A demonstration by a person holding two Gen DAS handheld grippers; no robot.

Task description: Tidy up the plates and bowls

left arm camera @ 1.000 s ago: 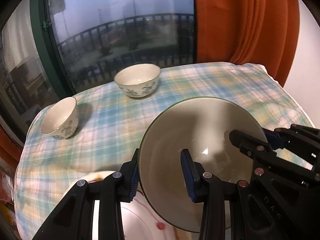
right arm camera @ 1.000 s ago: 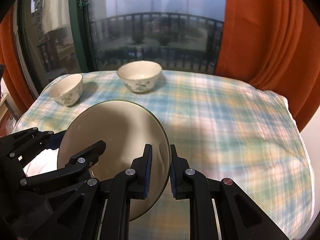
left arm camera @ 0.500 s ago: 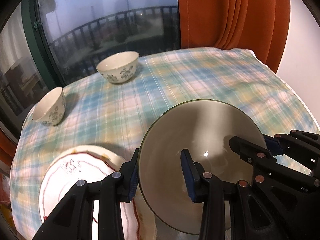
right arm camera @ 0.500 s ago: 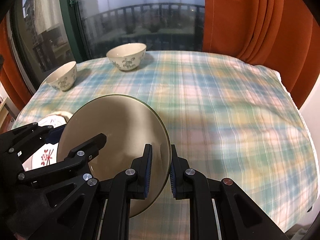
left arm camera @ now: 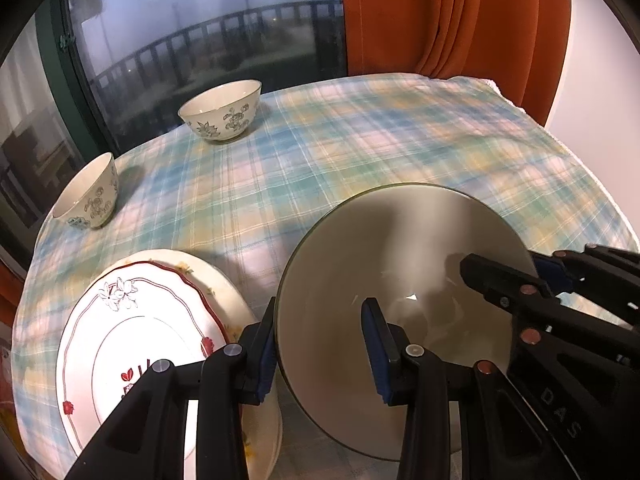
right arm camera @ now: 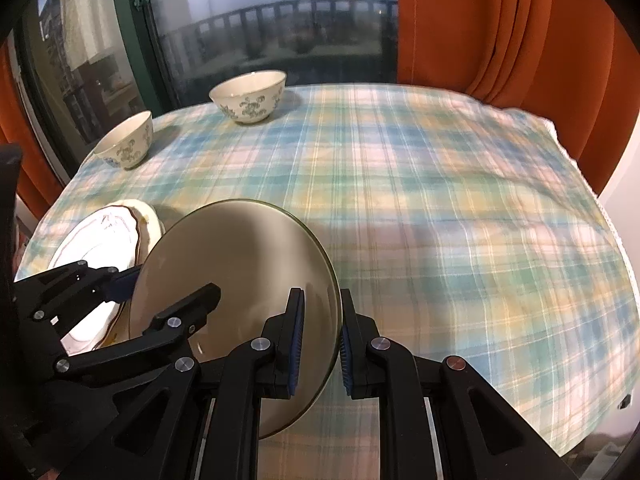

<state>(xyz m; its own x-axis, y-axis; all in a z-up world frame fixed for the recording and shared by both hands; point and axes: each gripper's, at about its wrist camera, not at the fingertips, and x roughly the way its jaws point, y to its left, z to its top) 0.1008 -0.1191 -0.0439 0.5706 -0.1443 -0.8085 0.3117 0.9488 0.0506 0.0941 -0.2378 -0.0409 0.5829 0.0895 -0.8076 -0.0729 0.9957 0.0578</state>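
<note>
A grey deep plate (left arm camera: pixel 400 248) (right arm camera: pixel 240 248) with a thin dark green rim hangs tilted above the table, held from both sides. My left gripper (left arm camera: pixel 322 350) (right arm camera: pixel 164 290) is shut on its left rim, one pad outside and one inside the dish. My right gripper (right arm camera: pixel 318 340) (left arm camera: pixel 536 276) is shut on the opposite rim. Just left of the grey plate lies a stack of white plates (left arm camera: pixel 132 320) (right arm camera: pixel 100 240); the top one has red trim and flowers. Two cream floral bowls (left arm camera: pixel 224 112) (left arm camera: pixel 90 196) (right arm camera: pixel 250 94) (right arm camera: pixel 128 140) stand apart at the far left of the table.
A blue, green and yellow plaid cloth (right arm camera: pixel 440 200) (left arm camera: pixel 380 140) covers the table. A dark window (right arm camera: pixel 260 20) with a green frame and orange curtains (right arm camera: pixel 500 40) stand close behind it. The table's right edge (right arm camera: pixel 612 240) drops off beside a white wall.
Both grippers have carried the grey plate back toward the near left and lower. The stack of white plates has come into view beside it, and the bowls look farther away.
</note>
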